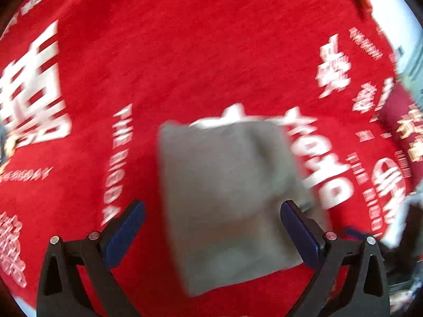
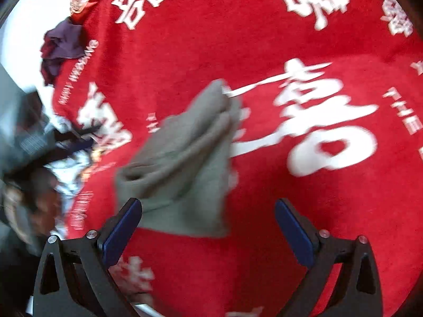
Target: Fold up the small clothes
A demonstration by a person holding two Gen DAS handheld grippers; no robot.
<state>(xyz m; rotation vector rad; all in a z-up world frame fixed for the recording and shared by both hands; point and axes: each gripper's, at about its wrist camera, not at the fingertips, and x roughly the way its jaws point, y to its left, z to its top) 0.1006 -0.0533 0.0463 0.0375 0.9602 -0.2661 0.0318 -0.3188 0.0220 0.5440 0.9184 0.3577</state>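
A small grey-green cloth (image 1: 227, 200) lies folded in a rough rectangle on a red cloth with white lettering (image 1: 201, 60). My left gripper (image 1: 212, 207) is open above it, its blue pads on either side of the cloth and apart from it. In the right wrist view the same grey-green cloth (image 2: 182, 163) lies rumpled in layers, ahead and left of centre. My right gripper (image 2: 208, 204) is open and empty; its left pad (image 2: 121, 229) is at the cloth's near left corner. Both views are blurred by motion.
A crumpled dark purple garment (image 2: 62, 49) lies at the far left edge of the red cloth (image 2: 290, 224). A dark red garment (image 1: 396, 121) lies at the right edge in the left wrist view. Blurred dark things (image 2: 29, 145) are at the left.
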